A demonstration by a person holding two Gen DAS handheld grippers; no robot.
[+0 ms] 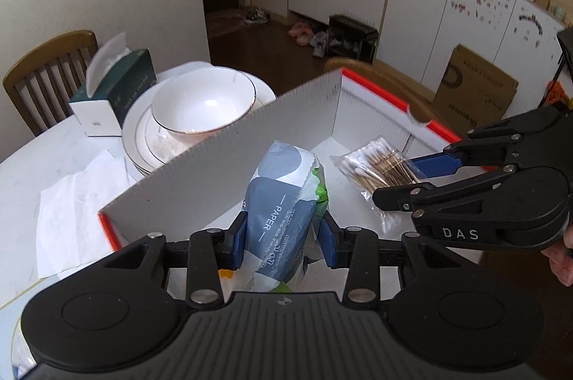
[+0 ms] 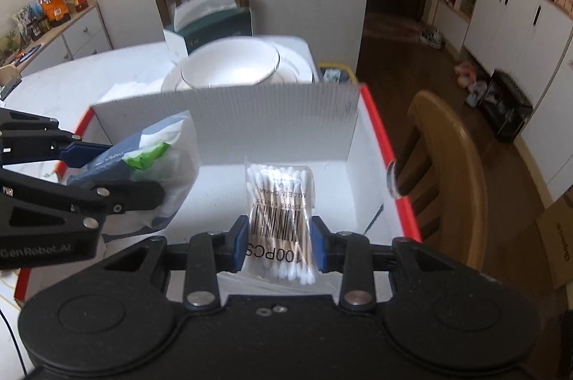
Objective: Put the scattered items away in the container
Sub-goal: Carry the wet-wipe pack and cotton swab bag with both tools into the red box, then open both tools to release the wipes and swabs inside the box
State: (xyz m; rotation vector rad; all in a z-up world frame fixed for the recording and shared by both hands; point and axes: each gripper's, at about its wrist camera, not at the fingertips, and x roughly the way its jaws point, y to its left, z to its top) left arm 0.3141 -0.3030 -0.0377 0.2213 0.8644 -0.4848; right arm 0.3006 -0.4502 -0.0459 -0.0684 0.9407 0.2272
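Left wrist view | left gripper (image 1: 283,238) clamped on tissue pack (image 1: 283,201), right gripper (image 2: 279,245) pinching cotton swabs (image 2: 281,201) — both over the box (image 1: 222,158) | risk — packs colliding, one catching the wall.

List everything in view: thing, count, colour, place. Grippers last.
tissue pack: one, blue-grey and white, held over the box
cotton swab packet: one, clear bag with white tips, held over the box
cardboard box: one, white inside with red edges, on the table
bowl: one, white, on stacked plates behind the box
plates: stacked, white, under the bowl
tissue box: one, dark green and white, beside the plates
wooden chairs: two, brown, at the table
left gripper: black with blue pads, shut on tissue pack
right gripper: black with blue pads, shut on cotton swab packet
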